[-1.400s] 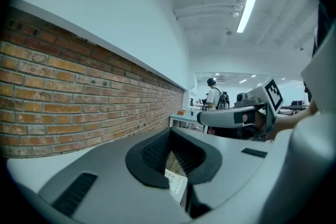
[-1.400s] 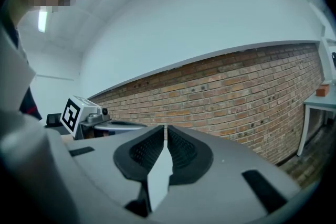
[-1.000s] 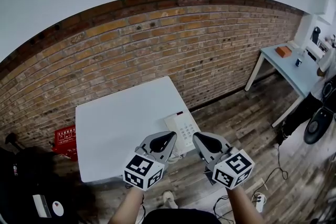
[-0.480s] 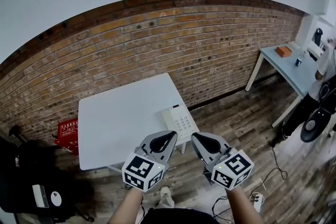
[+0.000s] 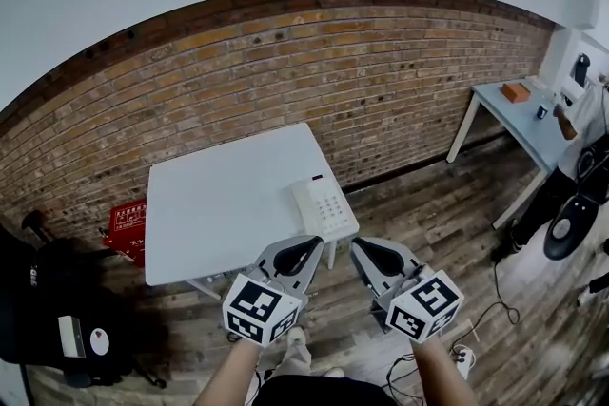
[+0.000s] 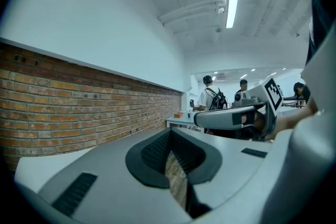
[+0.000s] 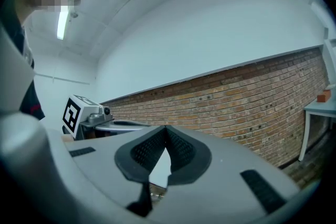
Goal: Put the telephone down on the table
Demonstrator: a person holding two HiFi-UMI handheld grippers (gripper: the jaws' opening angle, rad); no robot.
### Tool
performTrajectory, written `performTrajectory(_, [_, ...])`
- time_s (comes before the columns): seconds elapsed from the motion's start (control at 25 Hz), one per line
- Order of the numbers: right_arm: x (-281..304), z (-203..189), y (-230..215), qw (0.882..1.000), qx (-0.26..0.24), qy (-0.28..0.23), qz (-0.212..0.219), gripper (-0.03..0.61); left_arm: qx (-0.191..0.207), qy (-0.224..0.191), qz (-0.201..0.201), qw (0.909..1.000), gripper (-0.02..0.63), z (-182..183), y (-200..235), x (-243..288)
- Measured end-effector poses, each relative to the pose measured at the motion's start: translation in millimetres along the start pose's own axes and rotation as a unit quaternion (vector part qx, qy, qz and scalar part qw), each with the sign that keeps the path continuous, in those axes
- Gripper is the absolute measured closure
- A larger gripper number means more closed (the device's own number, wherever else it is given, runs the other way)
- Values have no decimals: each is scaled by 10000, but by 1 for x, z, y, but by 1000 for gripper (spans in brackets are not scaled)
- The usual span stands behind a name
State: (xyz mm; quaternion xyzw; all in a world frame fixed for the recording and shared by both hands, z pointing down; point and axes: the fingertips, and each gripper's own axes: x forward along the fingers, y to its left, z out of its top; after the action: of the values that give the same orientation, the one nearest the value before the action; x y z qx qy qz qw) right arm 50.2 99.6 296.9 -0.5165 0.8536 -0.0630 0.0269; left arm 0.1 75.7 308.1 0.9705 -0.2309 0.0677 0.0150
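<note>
A white telephone (image 5: 321, 207) with a keypad lies flat on the white table (image 5: 219, 214), near its right front corner. Both grippers hang in front of the table, above the wooden floor and clear of the phone. My left gripper (image 5: 312, 245) is shut and empty, its tips just short of the table's front edge. My right gripper (image 5: 359, 247) is shut and empty too, a little to the right. In the left gripper view the left gripper (image 6: 170, 147) shows closed pads with brick wall beyond. In the right gripper view the right gripper (image 7: 165, 136) is closed too.
A brick wall (image 5: 285, 81) runs behind the table. A red crate (image 5: 127, 225) sits on the floor at the table's left, with dark bags (image 5: 57, 319) further left. At the far right stands a second white table (image 5: 533, 133) with small items; cables (image 5: 476, 338) lie on the floor.
Both grippers have drawn back from the table towards the person. The telephone stays on the table, now farther from the jaw tips. Both stay shut.
</note>
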Motion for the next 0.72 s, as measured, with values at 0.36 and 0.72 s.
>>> performTrajectory(0.36, [-29,-2,16,10000,17,-64,63,566,173,53,87,9998,606,0,-31,-16])
performTrajectory(0.72, [-39,-2,26,9999,31,-141,90,566,295,84,113,9995,606,0,-44,-26])
